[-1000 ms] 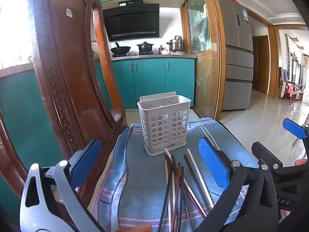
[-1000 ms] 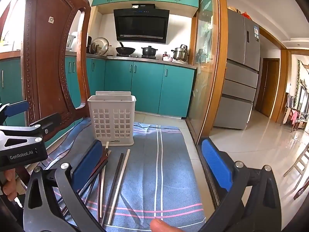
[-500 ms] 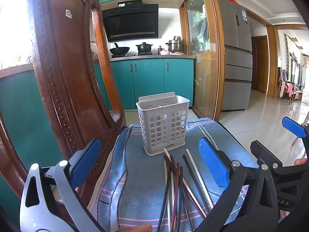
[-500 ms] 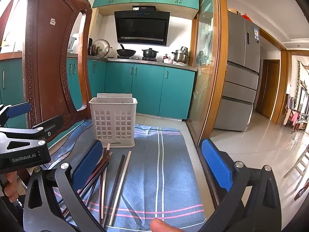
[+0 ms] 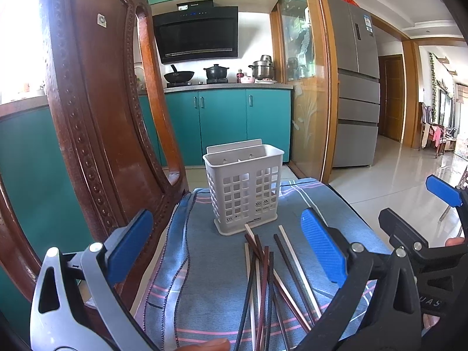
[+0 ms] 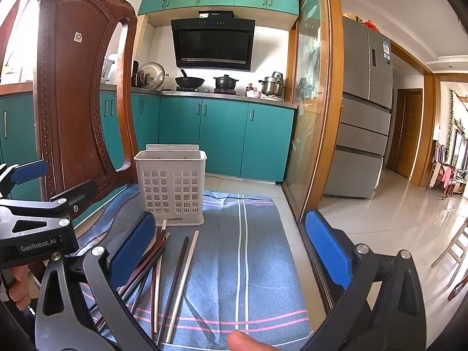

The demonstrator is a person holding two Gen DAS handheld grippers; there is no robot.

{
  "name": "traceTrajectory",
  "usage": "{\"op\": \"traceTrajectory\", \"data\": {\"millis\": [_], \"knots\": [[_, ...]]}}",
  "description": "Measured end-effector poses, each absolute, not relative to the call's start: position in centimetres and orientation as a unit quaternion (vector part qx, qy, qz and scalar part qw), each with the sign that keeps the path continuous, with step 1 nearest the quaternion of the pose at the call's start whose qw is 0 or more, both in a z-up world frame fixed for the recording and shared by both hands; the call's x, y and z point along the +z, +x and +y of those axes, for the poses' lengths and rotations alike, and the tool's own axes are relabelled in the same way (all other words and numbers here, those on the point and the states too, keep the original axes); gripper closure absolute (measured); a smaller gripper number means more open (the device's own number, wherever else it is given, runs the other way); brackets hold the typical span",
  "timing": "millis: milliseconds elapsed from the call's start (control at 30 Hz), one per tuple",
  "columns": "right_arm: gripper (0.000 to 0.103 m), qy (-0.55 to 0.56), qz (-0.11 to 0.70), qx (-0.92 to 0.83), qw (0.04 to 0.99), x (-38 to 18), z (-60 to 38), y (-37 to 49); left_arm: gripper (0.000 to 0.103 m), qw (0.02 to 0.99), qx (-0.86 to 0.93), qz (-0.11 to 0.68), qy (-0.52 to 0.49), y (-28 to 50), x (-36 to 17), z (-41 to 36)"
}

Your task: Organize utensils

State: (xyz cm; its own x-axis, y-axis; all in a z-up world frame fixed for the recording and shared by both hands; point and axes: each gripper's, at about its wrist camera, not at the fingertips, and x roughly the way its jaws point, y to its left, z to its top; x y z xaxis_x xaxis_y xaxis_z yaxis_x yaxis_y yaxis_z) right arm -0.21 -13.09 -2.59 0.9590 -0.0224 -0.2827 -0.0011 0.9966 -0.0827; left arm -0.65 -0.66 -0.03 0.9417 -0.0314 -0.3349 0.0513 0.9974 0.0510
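A white slotted utensil holder (image 5: 244, 187) (image 6: 172, 185) stands upright and empty at the far end of a blue striped cloth (image 5: 213, 260) (image 6: 242, 251). Several dark and pale chopsticks (image 5: 269, 275) (image 6: 172, 275) lie loose in a heap just in front of it. My left gripper (image 5: 225, 245) hovers open above the chopsticks, nothing between its blue pads. My right gripper (image 6: 231, 248) is also open and holds nothing, with the chopsticks under its left finger (image 6: 131, 248). Each gripper shows at the edge of the other's view.
A carved wooden chair back (image 5: 96, 117) (image 6: 79, 93) rises close on the left of the cloth. The cloth's right edge (image 6: 292, 248) drops off to a tiled floor (image 6: 395, 213). Teal kitchen cabinets (image 6: 222, 137) and a fridge (image 6: 365, 111) stand far behind.
Both views have barely shifted; the holder and chopsticks lie as before and both grippers stay open.
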Motion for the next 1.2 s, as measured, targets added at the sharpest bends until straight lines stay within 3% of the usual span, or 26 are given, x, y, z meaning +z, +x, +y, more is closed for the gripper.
{"op": "traceTrajectory", "data": {"millis": [1200], "knots": [[0.003, -0.044, 0.142, -0.006, 0.989, -2.6, -13.1, -0.1, 0.003, 0.984, -0.028, 0.171, 0.027, -1.1, -0.3, -1.4]]}}
